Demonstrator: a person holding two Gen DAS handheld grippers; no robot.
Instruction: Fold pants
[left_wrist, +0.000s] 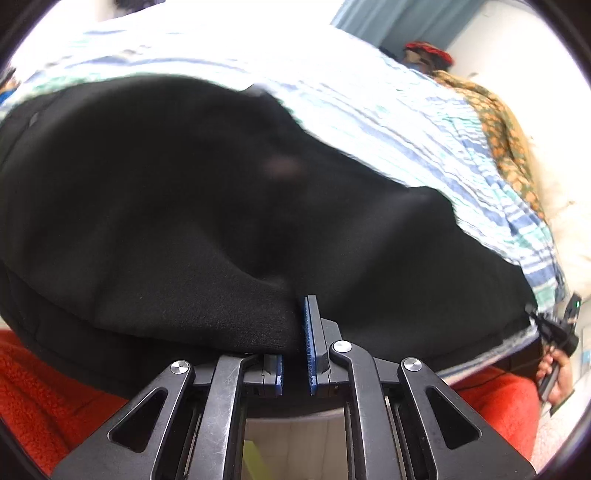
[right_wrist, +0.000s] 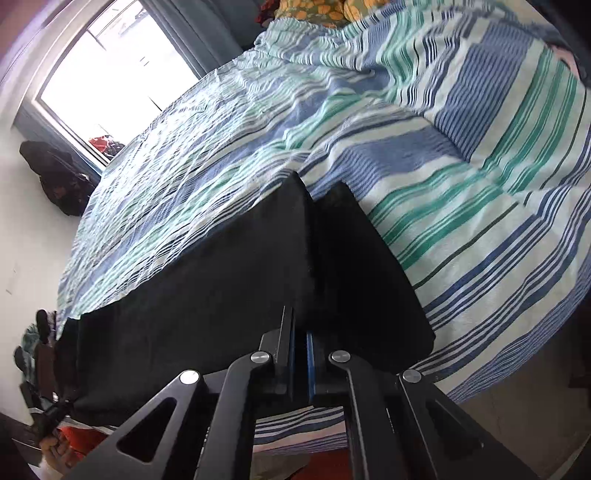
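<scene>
Black pants (left_wrist: 184, 221) lie spread across a bed with a blue, green and white striped sheet (left_wrist: 388, 122). In the left wrist view my left gripper (left_wrist: 295, 347) is shut on a raised fold of the pants at the near edge; cloth drapes over its left finger. In the right wrist view the pants (right_wrist: 221, 295) show two leg ends lying side by side. My right gripper (right_wrist: 300, 343) is shut on the pants' near edge between its blue pads. The right gripper also shows in the left wrist view (left_wrist: 557, 328) at the far right, held by a hand.
A red fleece blanket (left_wrist: 40, 387) hangs below the bed's near edge. A patterned orange pillow (left_wrist: 502, 129) lies at the bed's head. A window (right_wrist: 110, 85) is beyond the bed's far side, with dark clothes (right_wrist: 55, 177) hung on the wall beside it.
</scene>
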